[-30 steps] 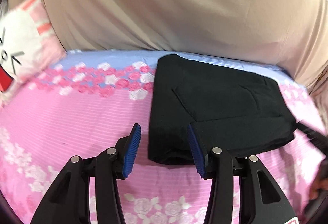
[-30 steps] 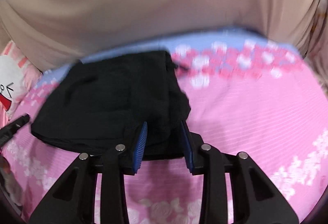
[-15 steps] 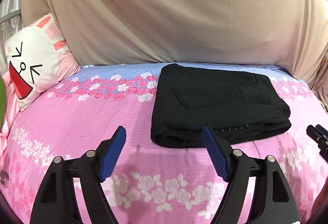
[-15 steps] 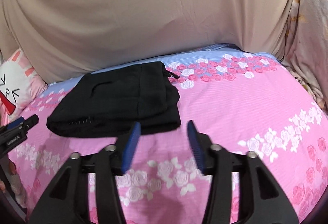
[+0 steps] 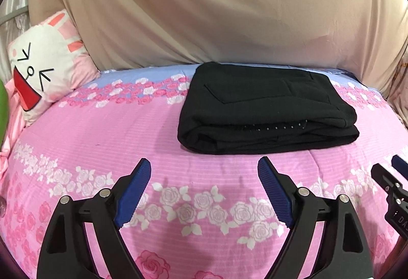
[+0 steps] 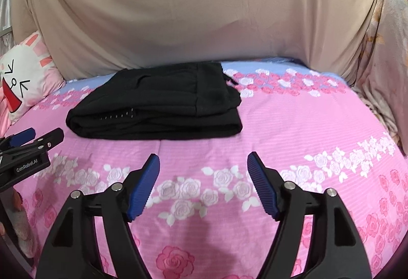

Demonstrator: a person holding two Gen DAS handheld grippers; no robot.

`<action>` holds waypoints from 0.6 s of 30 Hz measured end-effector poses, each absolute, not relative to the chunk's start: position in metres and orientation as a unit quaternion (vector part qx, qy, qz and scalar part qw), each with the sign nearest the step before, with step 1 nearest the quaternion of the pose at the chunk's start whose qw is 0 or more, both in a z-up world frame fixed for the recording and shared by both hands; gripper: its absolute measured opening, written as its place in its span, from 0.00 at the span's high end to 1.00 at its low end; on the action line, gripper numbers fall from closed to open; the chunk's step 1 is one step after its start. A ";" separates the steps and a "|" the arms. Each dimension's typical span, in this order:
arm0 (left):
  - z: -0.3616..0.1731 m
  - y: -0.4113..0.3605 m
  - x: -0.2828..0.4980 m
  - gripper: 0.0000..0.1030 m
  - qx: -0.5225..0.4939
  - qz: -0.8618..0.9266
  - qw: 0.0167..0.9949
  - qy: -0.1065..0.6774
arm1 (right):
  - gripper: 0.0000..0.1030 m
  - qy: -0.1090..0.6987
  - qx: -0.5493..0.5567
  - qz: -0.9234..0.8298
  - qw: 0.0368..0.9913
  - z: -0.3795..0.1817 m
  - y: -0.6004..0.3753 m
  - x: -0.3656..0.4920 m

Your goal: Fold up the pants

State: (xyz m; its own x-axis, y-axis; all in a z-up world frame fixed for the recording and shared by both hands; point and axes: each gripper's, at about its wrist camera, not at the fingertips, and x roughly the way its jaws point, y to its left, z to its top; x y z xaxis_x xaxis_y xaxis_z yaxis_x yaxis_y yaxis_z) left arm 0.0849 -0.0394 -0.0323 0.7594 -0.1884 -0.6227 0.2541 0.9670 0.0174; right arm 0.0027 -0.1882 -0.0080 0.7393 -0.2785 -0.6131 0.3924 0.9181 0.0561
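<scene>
Left gripper [image 5: 204, 182] jaws wide apart, empty, right gripper [image 6: 204, 177] likewise, folded pants [image 5: 265, 105] beyond on bedspread [image 5: 127, 131], pillow [image 5: 43, 69] at left.

Pants [image 5: 265, 110] matt black cloth, thick folds. Bedsheet [image 5: 127, 131] pink floral cloth, fine ribbed weave. Left gripper [image 5: 204, 192] matt black plastic, ribbed blue pads [image 5: 132, 192], shiny metal rivets. Backdrop [image 5: 204, 11] smooth beige cloth.
</scene>
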 end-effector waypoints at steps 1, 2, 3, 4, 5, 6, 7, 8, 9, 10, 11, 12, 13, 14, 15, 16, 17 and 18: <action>-0.029 -0.036 0.090 0.18 0.037 -0.134 0.932 0.335 | 0.31 0.315 0.100 -0.177 0.927 -0.006 -0.195 0.004; -0.024 -0.029 0.098 0.17 0.015 -0.153 0.925 0.346 | 0.29 0.316 0.111 -0.176 0.926 -0.002 -0.206 0.008; -0.020 -0.025 0.105 0.16 -0.001 -0.165 0.921 0.353 | 0.25 0.319 0.124 -0.171 0.924 0.000 -0.217 0.012; -0.016 -0.017 0.119 0.15 -0.031 -0.185 0.911 0.367 | 0.21 0.325 0.146 -0.159 0.921 0.003 -0.232 0.019; -0.015 -0.011 0.135 0.15 -0.057 -0.202 0.900 0.382 | 0.21 0.330 0.166 -0.150 0.917 0.004 -0.245 0.025; -0.018 -0.006 0.151 0.15 -0.080 -0.210 0.890 0.397 | 0.21 0.334 0.200 -0.145 0.910 0.004 -0.264 0.035; -0.025 0.001 0.173 0.15 -0.109 -0.206 0.878 0.418 | 0.21 0.338 0.223 -0.142 0.903 0.002 -0.277 0.043; -0.034 0.005 0.188 0.15 -0.129 -0.199 0.869 0.435 | 0.21 0.347 0.252 -0.137 0.893 -0.003 -0.293 0.055; -0.041 0.008 0.201 0.15 -0.141 -0.192 0.861 0.449 | 0.21 0.353 0.263 -0.145 0.886 -0.006 -0.300 0.061; -0.048 0.010 0.211 0.16 -0.147 -0.179 0.856 0.463 | 0.21 0.358 0.269 -0.162 0.879 -0.008 -0.303 0.065; -0.050 0.011 0.212 0.16 -0.146 -0.166 0.858 0.463 | 0.22 0.359 0.267 -0.176 0.877 -0.008 -0.303 0.066; -0.046 0.012 0.206 0.16 -0.141 -0.156 0.869 0.447 | 0.22 0.348 0.252 -0.184 0.884 -0.004 -0.295 0.063; -0.042 0.012 0.198 0.16 -0.132 -0.156 0.879 0.430 | 0.22 0.338 0.236 -0.188 0.892 -0.001 -0.287 0.057; -0.037 0.008 0.186 0.16 -0.110 -0.153 0.893 0.410 | 0.22 0.327 0.206 -0.199 0.901 0.001 -0.272 0.049; -0.032 0.005 0.177 0.16 -0.089 -0.148 0.903 0.394 | 0.22 0.319 0.185 -0.208 0.906 0.002 -0.263 0.042; -0.028 -0.003 0.161 0.16 -0.054 -0.138 0.919 0.365 | 0.22 0.310 0.165 -0.217 0.911 0.001 -0.252 0.035; -0.026 -0.011 0.145 0.15 -0.025 -0.137 0.931 0.339 | 0.21 0.304 0.146 -0.223 0.915 -0.002 -0.242 0.028; -0.026 -0.016 0.135 0.15 -0.006 -0.139 0.936 0.323 | 0.21 0.301 0.134 -0.228 0.916 -0.005 -0.236 0.023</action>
State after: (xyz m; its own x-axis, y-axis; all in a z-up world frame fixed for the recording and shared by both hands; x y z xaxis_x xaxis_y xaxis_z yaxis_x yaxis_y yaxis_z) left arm 0.1355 -0.0160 -0.0258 0.7524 -0.2649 -0.6031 0.2566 0.9611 -0.1020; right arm 0.0232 -0.2360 -0.0050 0.7145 -0.3371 -0.6131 0.4989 0.8598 0.1088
